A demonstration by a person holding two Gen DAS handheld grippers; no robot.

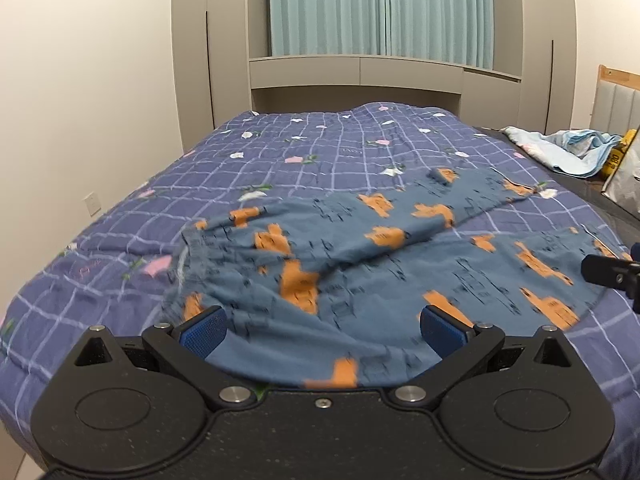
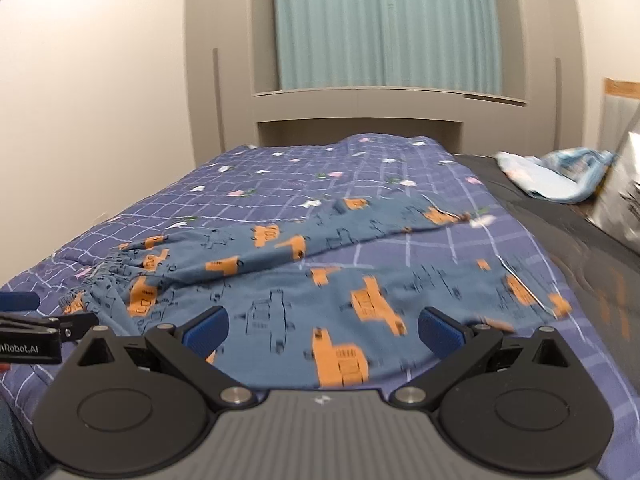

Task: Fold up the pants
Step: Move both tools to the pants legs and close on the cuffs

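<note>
Both your grippers, left gripper (image 1: pixel 322 326) and right gripper (image 2: pixel 323 328), hover with fingers spread wide, gripping nothing, over the blue orange-printed pants (image 1: pixel 384 276) spread across the frame's centre on the checked bedspread (image 1: pixel 280 148).

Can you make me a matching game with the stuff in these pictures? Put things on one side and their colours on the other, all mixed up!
Things:
1. pants
2. bedspread
3. curtain
4. wall

Colours:
A. plain pale teal
B. dusty blue with orange shapes
C. white
D. purple-blue with a pale grid and small flowers

Pairs: 1-B, 2-D, 3-A, 4-C
</note>
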